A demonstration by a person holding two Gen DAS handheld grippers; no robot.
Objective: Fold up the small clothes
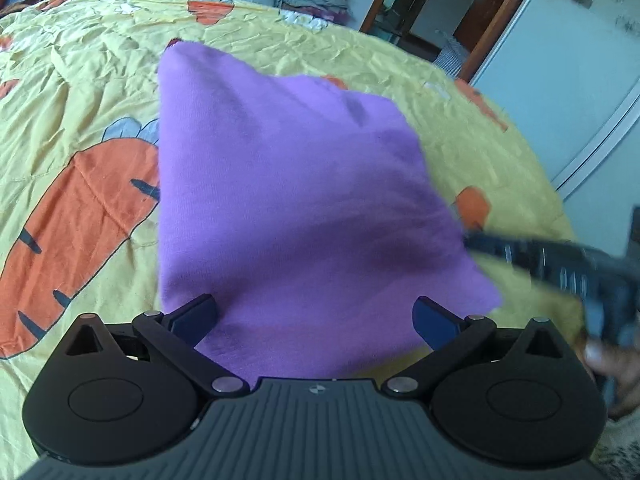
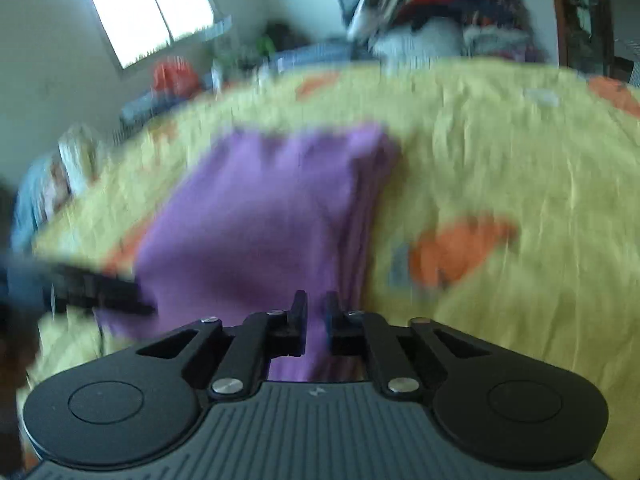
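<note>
Purple cloth [image 1: 288, 184] is laid folded on the bedspread [image 1: 80, 80]. Left gripper [image 1: 316, 320] is spread wide at 6 o'clock; right gripper [image 2: 317, 320] is parted narrowly, nothing pinched.

I find no words, brand names or numbers I can read in either wrist view. The only mark is a small pale emblem on the ribbed grey housing of the left gripper [image 1: 316, 389] and of the right gripper [image 2: 316, 392], too small to make out.
</note>
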